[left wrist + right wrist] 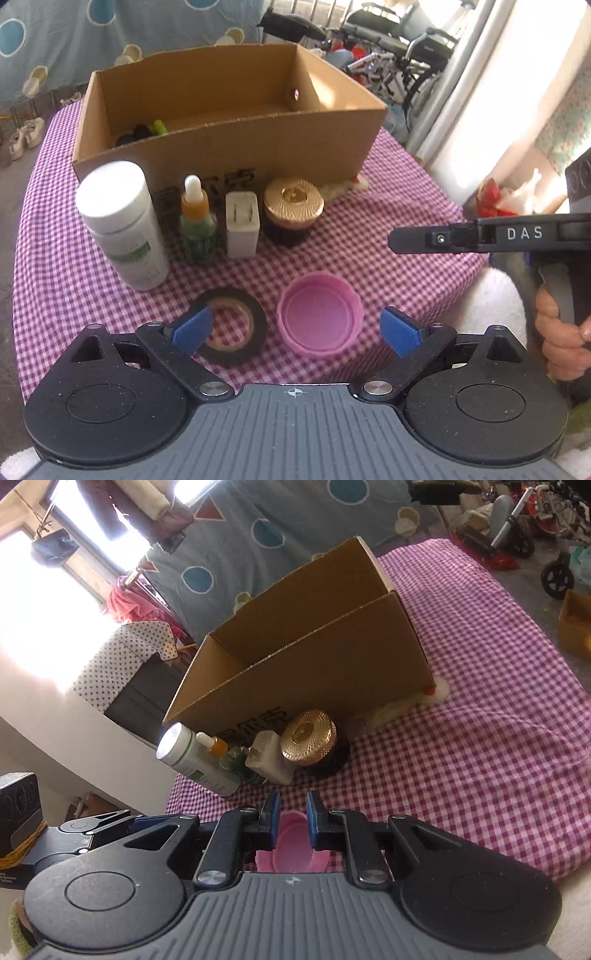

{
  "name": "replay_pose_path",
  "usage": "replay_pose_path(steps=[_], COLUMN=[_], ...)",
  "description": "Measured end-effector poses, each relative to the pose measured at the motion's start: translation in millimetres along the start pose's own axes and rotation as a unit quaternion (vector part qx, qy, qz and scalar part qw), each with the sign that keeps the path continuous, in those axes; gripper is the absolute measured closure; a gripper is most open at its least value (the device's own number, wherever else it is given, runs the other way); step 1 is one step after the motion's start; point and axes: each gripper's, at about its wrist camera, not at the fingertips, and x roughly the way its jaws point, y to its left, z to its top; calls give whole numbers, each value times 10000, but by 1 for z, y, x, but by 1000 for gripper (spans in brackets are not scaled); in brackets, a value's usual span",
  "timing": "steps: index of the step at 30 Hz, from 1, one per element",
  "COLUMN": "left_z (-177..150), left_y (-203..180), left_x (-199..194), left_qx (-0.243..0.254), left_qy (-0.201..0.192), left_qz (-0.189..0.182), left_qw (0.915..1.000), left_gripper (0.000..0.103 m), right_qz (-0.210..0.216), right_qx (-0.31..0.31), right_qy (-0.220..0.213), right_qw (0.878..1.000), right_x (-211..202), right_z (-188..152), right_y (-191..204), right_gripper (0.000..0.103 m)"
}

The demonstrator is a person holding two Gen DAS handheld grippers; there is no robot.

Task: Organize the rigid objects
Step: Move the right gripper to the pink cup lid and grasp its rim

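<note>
In the left wrist view, we are seeing a white bottle [122, 221] standing at centre left on the checked tablecloth [388, 266], then a dropper bottle [197, 221], a white plug adapter [242, 223] and a gold-lidded jar [293, 212], all in a row just before the cardboard box [229, 147]. Lower down, a black tape roll [232, 326] is lying beside a pink cap [319, 314]. Our left gripper [297, 330] is spreading wide, holding nothing. In the right wrist view, our right gripper [291, 821] is standing narrowly parted, empty, with the pink cap [291, 843] lying below its fingers.
</note>
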Motion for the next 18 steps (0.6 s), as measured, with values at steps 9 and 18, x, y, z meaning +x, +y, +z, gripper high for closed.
replay_pose_path(steps=[9,18], left_z=[-19,-30], left_y=[-36,-37], left_x=[33,54], left_qx=[661,286], left_qy=[209,494], left_qz=[93,-48], left_qw=[9976,9984], left_gripper=[11,23], right_qz=[-316,-465], right_qx=[-170,-312], right_qy=[315,614], right_qw=[9989,9965], right_x=[29,54], right_z=[-16,-19], right_y=[2,0], right_gripper=[84,84])
